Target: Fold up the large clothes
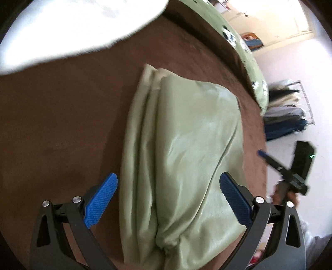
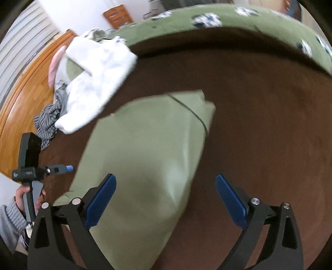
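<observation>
A pale green garment (image 1: 182, 149) lies folded into a long bundle on the brown bed cover (image 1: 62, 124). My left gripper (image 1: 168, 180) hangs open above its near end, the blue pads apart and pressing on nothing. In the right wrist view the same green garment (image 2: 145, 149) lies flat below my right gripper (image 2: 165, 180), whose jaws stand wide open and empty above the cloth. The right gripper (image 1: 261, 154) also shows at the right edge of the left wrist view. The left gripper (image 2: 69, 167) shows at the left of the right wrist view, held by a hand (image 2: 20, 197).
A white garment (image 2: 97, 81) and a grey striped one (image 2: 49, 122) lie at the bed's far left, by a wooden headboard (image 2: 22, 103). A green patterned blanket (image 2: 228, 18) runs along the far edge. A rack of hanging clothes (image 1: 288, 108) stands on the floor beyond the bed.
</observation>
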